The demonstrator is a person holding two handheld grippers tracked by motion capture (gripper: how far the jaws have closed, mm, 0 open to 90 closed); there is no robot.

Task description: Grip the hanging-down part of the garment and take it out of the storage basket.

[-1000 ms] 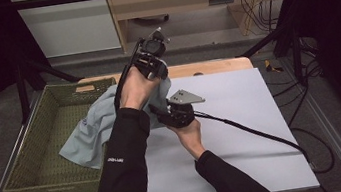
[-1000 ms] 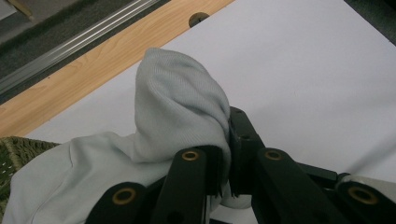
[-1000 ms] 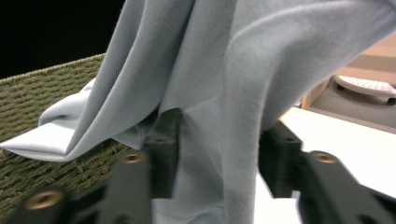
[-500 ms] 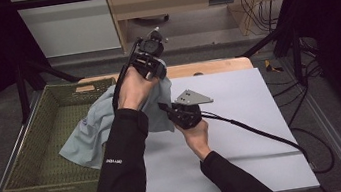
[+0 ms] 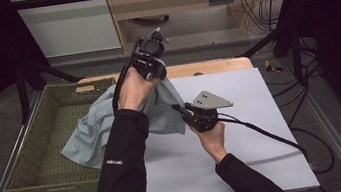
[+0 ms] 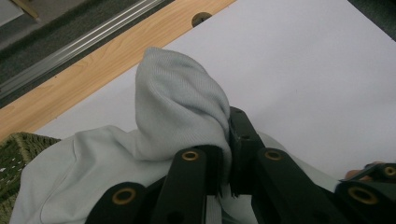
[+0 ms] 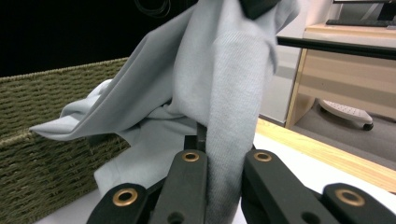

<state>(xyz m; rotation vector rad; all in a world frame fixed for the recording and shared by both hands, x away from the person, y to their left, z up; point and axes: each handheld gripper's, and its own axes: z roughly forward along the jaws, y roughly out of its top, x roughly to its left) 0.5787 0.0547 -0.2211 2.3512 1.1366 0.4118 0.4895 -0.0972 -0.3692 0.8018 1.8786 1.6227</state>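
Observation:
A pale grey-blue sweatshirt (image 5: 88, 133) spills from the woven basket (image 5: 32, 166) onto the white table top (image 5: 253, 160). My left gripper (image 5: 157, 70) is held high over the table's far edge, shut on a ribbed cuff (image 6: 180, 102) that bulges above its jaws. From that hold a sleeve (image 7: 233, 84) hangs down. My right gripper (image 5: 180, 110) sits low on the table to the right, shut on the sleeve further down, with the fabric pinched between its jaws (image 7: 224, 186).
The green-brown basket (image 7: 46, 154) stands at the left, off the white sheet. A wooden strip (image 5: 215, 66) runs along the table's far edge. Black cable (image 5: 275, 137) trails from the right gripper across the right half. Metal rails border the table.
My right gripper has slid to the right along the table, drawing the sleeve out from the raised left gripper. The left gripper has stayed in place.

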